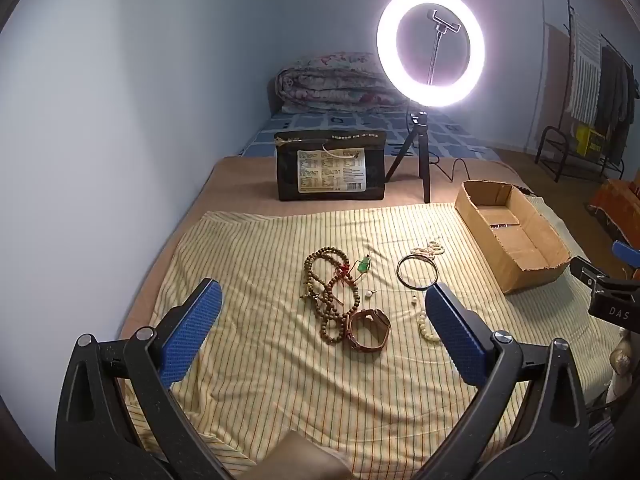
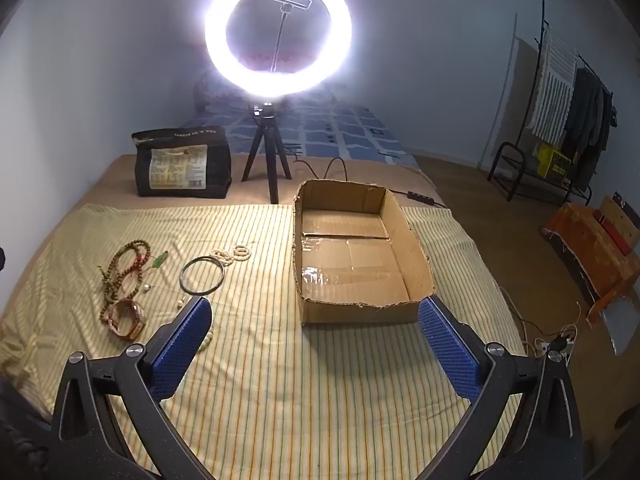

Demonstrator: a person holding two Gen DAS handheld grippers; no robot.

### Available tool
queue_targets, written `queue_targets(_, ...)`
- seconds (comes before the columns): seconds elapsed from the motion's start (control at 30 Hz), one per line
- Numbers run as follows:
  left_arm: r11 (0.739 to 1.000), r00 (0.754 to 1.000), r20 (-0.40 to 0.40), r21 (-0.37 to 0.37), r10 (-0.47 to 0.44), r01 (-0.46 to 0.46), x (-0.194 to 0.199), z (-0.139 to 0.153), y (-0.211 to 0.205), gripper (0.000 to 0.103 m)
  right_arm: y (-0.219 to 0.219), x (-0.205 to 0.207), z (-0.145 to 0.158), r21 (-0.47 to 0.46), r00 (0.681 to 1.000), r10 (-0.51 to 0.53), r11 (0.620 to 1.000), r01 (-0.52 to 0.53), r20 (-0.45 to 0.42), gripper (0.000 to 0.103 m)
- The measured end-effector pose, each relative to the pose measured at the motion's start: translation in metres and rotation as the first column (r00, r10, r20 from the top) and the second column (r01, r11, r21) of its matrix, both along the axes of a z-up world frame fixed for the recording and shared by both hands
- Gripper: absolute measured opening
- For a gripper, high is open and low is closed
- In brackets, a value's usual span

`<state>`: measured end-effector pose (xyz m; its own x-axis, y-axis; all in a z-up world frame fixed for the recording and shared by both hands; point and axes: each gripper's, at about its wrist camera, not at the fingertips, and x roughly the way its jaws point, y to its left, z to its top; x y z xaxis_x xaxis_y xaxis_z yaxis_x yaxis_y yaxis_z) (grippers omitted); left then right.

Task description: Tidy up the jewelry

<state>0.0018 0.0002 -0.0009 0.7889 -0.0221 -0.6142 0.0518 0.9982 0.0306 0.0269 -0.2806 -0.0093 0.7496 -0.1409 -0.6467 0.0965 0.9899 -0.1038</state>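
The left gripper (image 1: 322, 334) hangs over the striped cloth (image 1: 280, 380) with its jaws spread as wide as they go and nothing between the blue pads (image 1: 192, 332). In the left wrist view the jewelry lies at the centre of the frame, just beyond the fingertips: a tangle of brown wooden beads (image 1: 326, 280), a brown leather band (image 1: 368, 328) touching its lower end, a green pendant (image 1: 364, 266) above, a dark bangle (image 1: 417, 273) to the right, and a string of pale beads (image 1: 430, 249) at the bangle's upper right edge. More pale beads (image 1: 424, 326) sit beside the right-hand pad. The cardboard box (image 1: 520, 268) stands at the right of that frame, well apart from the pile. The right gripper (image 2: 316, 342) is likewise wide open and holds nothing; in its view the box (image 2: 360, 312) sits just ahead of its fingertips, near the centre, while the jewelry lies at the left of the frame, beyond its left finger.
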Motion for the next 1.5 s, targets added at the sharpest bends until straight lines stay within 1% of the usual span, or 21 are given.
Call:
queue_targets(0.2, 1.0, 1.0, 0.002, 0.001, -0.016, 0.016, 0.004, 0.0, -0.008, 0.103, -0.001, -0.001, 0.003, 0.014, 1.0, 0.0, 1.0, 0.0, 0.005, 0.103)
queue_targets(0.23, 1.0, 1.0, 0.007, -0.012, -0.006, 0.006, 0.001, 0.001, 0.0, 0.103, -0.001, 0.002, 0.004, 0.015, 1.0, -0.002, 1.0, 0.002, 0.004, 0.103)
queue_targets(0.53, 1.0, 1.0, 0.028, -0.009, -0.011, 0.012, 0.004, 0.007, -0.004, 0.103, 0.004, 0.001, 0.004, 0.012, 1.0, 0.004, 1.0, -0.004, 0.013, 0.103)
queue_targets(0.57, 1.0, 0.999, 0.038, -0.017, -0.008, 0.008, -0.005, 0.009, 0.0, 0.103, 0.004, 0.002, 0.004, 0.011, 1.0, 0.005, 1.0, -0.005, 0.013, 0.103)
queue_targets(0.93, 1.0, 0.998, 0.06, -0.017, -0.002, 0.003, -0.006, 0.012, -0.001, 0.103, 0.005, 0.0, 0.002, 0.012, 1.0, 0.011, 1.0, -0.011, 0.012, 0.103)
queue_targets(1.5, 1.0, 0.998, 0.06, -0.016, 0.007, -0.006, -0.005, 0.01, 0.002, 0.103, 0.008, 0.0, 0.001, 0.011, 1.0, 0.02, 1.0, -0.02, 0.01, 0.103)
